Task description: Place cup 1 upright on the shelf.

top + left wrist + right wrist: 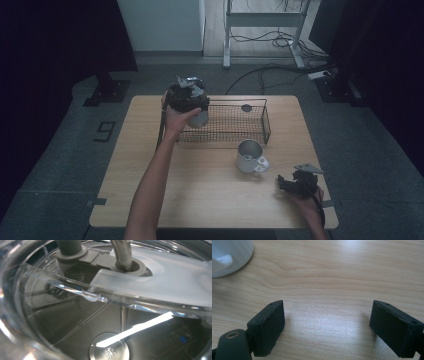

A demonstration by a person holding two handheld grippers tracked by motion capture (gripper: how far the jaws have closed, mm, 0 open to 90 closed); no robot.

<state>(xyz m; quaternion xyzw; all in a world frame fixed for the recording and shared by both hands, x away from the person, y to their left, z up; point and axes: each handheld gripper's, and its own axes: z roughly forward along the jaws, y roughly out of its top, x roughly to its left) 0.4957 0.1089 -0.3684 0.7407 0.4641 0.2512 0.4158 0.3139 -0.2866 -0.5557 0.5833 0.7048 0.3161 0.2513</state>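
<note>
- High view: we see the left gripper (189, 97) raised over the left end of a black wire basket (260, 117); directly under its jaws a steel cup (199, 119) hangs at the basket's near-left corner
- Left gripper view: the camera looks straight down into the steel cup (75, 322); its stamped bottom lies ahead of the jaws, and a clear lid with a grey stopper and a straw (123, 255) crosses the rim
- Jaw state, left: the jaws themselves are hidden by the cup; the cup hanging from the gripper in the high view tells us they are closed on it, though we cannot tell exactly where the pads bite
- High view: the right gripper (290, 184) rests low over the table (200, 190) at the near right, with nothing between its jaws
- Right gripper view: both black jaws stand well apart over bare wood grain; a white mug (229, 255) sits beyond and to the left of the left jaw, apart from it
- High view: that white mug (251, 157) stands on the table just in front of the basket, between the two grippers
- A small dark disc (246, 107) lies inside the basket, well to the right of the left gripper's jaws
</note>
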